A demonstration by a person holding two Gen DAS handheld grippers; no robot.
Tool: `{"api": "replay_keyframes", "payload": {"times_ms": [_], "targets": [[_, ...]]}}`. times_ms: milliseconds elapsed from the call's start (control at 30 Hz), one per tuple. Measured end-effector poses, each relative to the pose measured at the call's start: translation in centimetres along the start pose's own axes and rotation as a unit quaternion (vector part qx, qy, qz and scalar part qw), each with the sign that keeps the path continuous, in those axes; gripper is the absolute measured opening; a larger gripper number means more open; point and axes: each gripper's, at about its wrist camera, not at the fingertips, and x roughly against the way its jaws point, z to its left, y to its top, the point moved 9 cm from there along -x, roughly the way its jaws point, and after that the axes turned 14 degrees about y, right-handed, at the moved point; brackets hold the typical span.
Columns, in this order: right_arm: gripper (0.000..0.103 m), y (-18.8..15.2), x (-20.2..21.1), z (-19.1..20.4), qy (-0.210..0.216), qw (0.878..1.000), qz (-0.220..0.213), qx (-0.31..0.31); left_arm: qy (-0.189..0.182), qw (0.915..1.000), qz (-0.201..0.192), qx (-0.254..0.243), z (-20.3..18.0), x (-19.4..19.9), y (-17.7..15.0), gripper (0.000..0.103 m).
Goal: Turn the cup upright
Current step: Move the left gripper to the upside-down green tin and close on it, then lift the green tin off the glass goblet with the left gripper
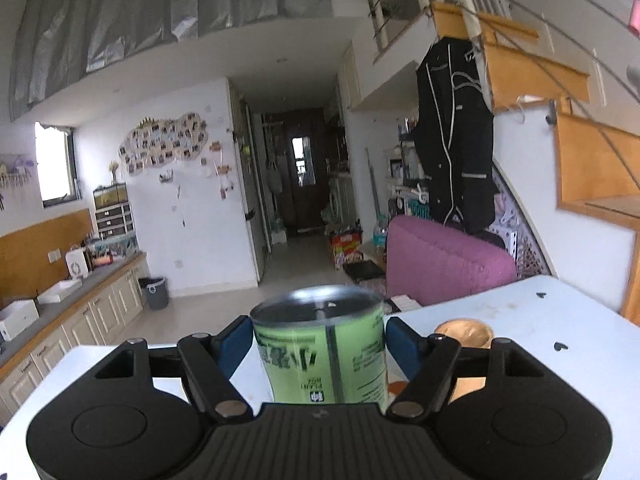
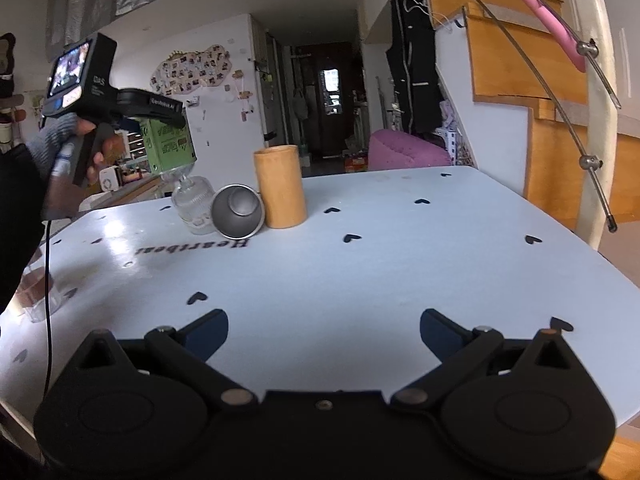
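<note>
Left gripper [image 1: 319, 342]: black two-finger tool with blue pads, closed onto the sides of a green printed cylindrical cup [image 1: 322, 344]; seen from the right wrist view, it is held in a hand [image 2: 70, 156] at far left, raised above the table.
Green cup: clamped between the blue pads, lifted clear of the light blue table with black heart marks [image 2: 360, 272]; printed text is seen upside down and a metallic end faces up and away from the camera. In the right wrist view it [image 2: 170, 144] hangs just above the glass.
Clear ribbed glass [image 2: 194, 204]: stands on the table below the held cup, just beside the steel cup.
Grey steel cup [image 2: 237, 216]: lies on its side, mouth turned toward the right wrist camera, touching or nearly touching the wooden cylinder.
Tan wooden cylindrical cup [image 2: 280, 186]: upright, right of the steel cup.
Right gripper [image 2: 324, 334]: fingers spread wide, nothing between them, low over the near table area, well apart from the cups.
</note>
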Motion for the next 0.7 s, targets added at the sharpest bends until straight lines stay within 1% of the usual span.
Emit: {"api": "replay_keyframes", "payload": {"times_ms": [100,267,467,633,700], "targets": [[0.103,0.0,0.4,1.1,0.015,1.000,-0.003,0.009,-0.003,1.0000,0.007,0.001,0.0,0.4,-0.5,0.073],[0.103,-0.1,1.1,1.9,0.025,1.000,-0.010,0.015,-0.020,0.9992,0.035,0.005,0.1,1.3,-3.5,0.073],[0.103,0.0,1.2,1.4,0.020,1.000,-0.011,0.010,-0.056,0.9965,0.058,0.018,0.9,5.5,-7.3,0.073],[0.103,-0.4,0.7,1.9,0.031,0.999,-0.006,0.008,-0.086,0.9938,0.065,0.028,1.6,9.7,-9.6,0.073],[0.103,-0.5,0.6,2.2,0.035,0.999,-0.004,0.008,-0.096,0.9921,0.074,0.031,1.7,11.1,-10.7,0.073]]}}
